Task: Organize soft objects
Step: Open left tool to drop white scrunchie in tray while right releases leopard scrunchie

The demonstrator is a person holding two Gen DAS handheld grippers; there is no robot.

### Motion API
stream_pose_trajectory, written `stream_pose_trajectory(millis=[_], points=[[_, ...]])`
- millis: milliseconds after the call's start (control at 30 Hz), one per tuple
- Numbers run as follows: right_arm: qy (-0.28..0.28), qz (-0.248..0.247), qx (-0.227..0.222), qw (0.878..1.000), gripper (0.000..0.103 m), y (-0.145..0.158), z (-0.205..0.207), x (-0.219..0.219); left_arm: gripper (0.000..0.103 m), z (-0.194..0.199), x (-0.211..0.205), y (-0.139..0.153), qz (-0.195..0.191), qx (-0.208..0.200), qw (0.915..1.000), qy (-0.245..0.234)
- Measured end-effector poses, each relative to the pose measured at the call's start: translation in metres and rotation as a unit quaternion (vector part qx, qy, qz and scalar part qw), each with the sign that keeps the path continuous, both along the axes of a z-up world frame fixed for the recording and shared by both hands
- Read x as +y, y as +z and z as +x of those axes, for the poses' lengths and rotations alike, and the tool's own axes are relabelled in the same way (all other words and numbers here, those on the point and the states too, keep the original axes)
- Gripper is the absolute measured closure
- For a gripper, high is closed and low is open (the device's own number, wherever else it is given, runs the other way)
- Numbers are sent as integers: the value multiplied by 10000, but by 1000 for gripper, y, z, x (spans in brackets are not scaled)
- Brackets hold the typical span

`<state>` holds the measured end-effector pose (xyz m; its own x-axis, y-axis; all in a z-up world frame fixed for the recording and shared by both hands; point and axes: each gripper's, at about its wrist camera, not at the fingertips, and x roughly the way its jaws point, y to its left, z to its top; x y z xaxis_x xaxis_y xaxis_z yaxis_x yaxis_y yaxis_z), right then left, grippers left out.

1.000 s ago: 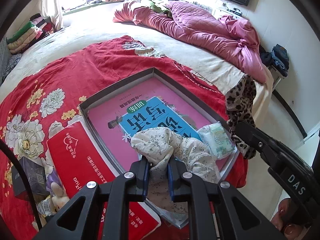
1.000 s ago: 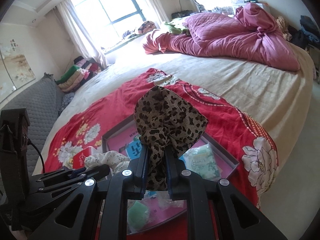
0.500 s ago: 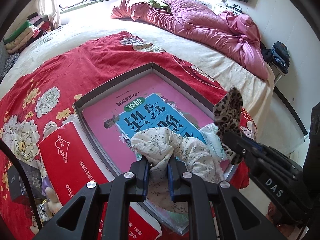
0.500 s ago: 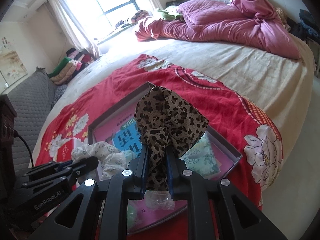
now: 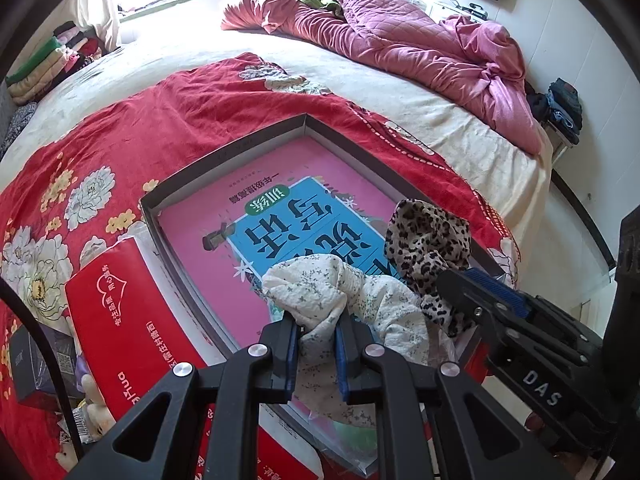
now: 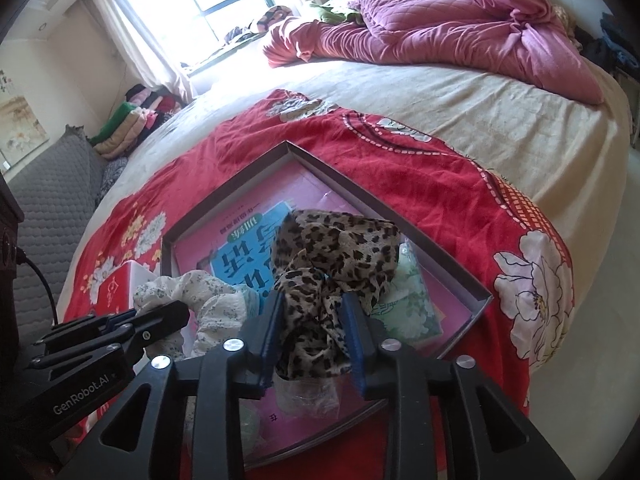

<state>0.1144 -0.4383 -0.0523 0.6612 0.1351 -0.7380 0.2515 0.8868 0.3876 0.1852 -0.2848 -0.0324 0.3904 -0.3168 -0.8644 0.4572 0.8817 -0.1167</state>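
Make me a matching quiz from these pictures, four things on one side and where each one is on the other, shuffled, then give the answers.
Things:
1. leopard-print cloth
2. white floral cloth
3. pink quilt
4. red package

Places:
A. bunched at the far side of the bed
B. in the left gripper
C. beside the box, outside its wall
D. in the right gripper

Pairs: 1-D, 2-B, 3-A, 4-C

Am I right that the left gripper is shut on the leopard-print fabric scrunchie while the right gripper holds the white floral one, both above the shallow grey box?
Not quite: they are swapped. The left wrist view shows the left gripper shut on the white floral scrunchie; the right gripper holds the leopard-print fabric scrunchie, both above the shallow grey box.
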Motion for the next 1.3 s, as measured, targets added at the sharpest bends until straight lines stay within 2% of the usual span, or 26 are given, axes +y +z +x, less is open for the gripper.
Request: stream_pose_trajectory(millis=[267,433,900,1033,1300], points=[[-175,133,-150,9996,66,7,-6,-9,88,2,0,-3,7,46,10000,11],[-244,124,-161,9995,61,8,-6,-11,87,3,-1,-5,2,96,10000,1],[-289,109,-164,9994,59,10,-8,-13,77,4,-3,-4,53,74,10000,-21],[-303,106,-157,9994,52,10,-7,-13,66,4,-2,-4,36,119,9999,-17],[-355,90,-167,9992,48,12,-9,-14,52,1,3,4,-65,51,10000,8]])
